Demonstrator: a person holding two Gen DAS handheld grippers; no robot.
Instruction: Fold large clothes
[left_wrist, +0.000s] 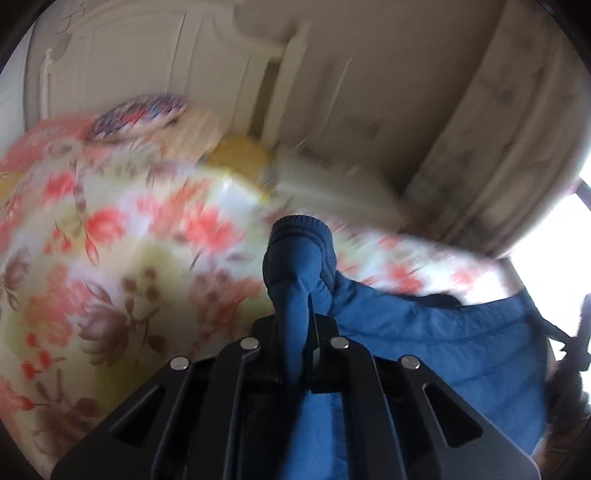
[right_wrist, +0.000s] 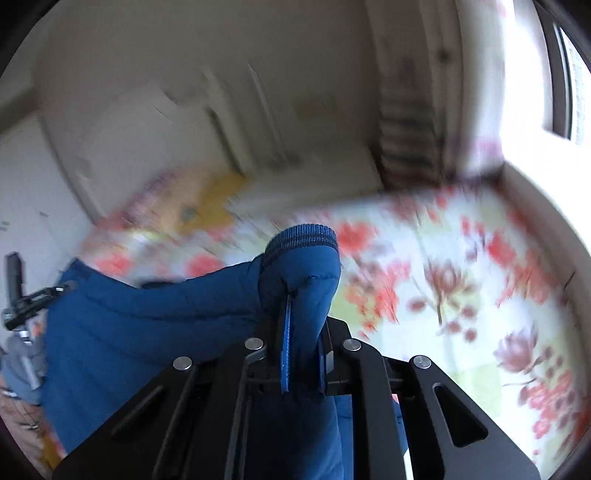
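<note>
Both grippers are clamped down now. The left hand-held gripper (left_wrist: 301, 332) has its jaws pinched tight on a bunched fold of the blue jacket (left_wrist: 443, 350), just below one ribbed cuff (left_wrist: 301, 230) that pokes up past the fingertips. Over on the other side, the right hand-held gripper (right_wrist: 303, 354) is closed too, gripping a thicker wad of the jacket (right_wrist: 147, 325) at its own cuff (right_wrist: 303, 238), which stands up just beyond the jaws.

The jacket hangs between the two of them, puffy and quilted, its body draped across the gap and sagging down under both grippers. It sits above the bed (left_wrist: 147, 240), over the flowered sheet (right_wrist: 461, 295) with its red and brown blossoms on pale yellow and white.

Everything behind is smeared by blur. At the head of the bed there's a patterned pillow (left_wrist: 140, 116) and something yellow (left_wrist: 240, 155) beside it, against a cream headboard (left_wrist: 129, 55). Bright window light (right_wrist: 565, 74) floods in from the side. In the right camera view the other gripper's black frame (right_wrist: 22, 299) shows at the far edge, beyond the jacket.
</note>
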